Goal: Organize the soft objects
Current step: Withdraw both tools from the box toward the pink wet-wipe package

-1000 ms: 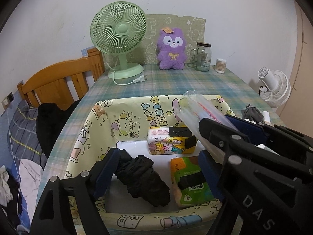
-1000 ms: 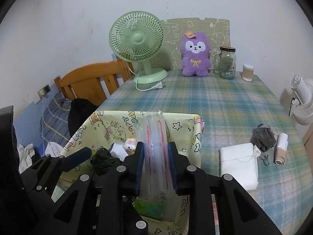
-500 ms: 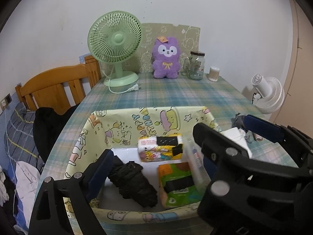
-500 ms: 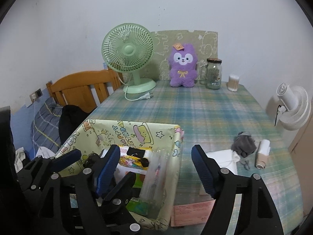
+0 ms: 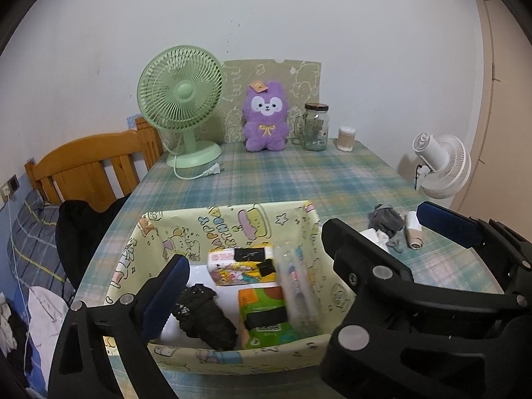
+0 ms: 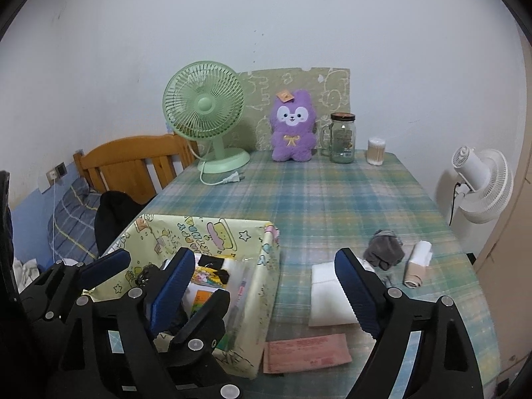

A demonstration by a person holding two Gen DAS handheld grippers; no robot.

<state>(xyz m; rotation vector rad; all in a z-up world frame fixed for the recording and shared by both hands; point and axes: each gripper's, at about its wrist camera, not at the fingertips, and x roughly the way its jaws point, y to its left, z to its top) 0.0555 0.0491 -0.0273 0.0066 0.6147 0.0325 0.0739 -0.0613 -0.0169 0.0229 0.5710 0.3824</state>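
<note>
A yellow cartoon-print fabric bin (image 5: 232, 222) (image 6: 266, 286) stands on the plaid table. Inside lie a clear plastic pouch (image 5: 294, 286), two tissue packs (image 5: 242, 266) (image 5: 266, 319) and a black bundle (image 5: 206, 312). On the table to its right lie a white folded cloth (image 6: 329, 296), a grey sock (image 6: 384, 249), a rolled white-and-beige cloth (image 6: 417, 262) and a pink packet (image 6: 306, 354). My left gripper (image 5: 252, 299) is open above the bin. My right gripper (image 6: 266, 292) is open and empty over the bin's right edge.
At the far end stand a green fan (image 6: 206, 116), a purple plush toy (image 6: 292, 126), a glass jar (image 6: 342, 139) and a cotton-swab tub (image 6: 375, 151). A white fan (image 6: 482, 186) is off the right edge. A wooden bed frame (image 6: 133, 163) is at left.
My right gripper opened and let the clear pouch drop into the bin, then pulled back and up. Both grippers have drawn away from the bin.
</note>
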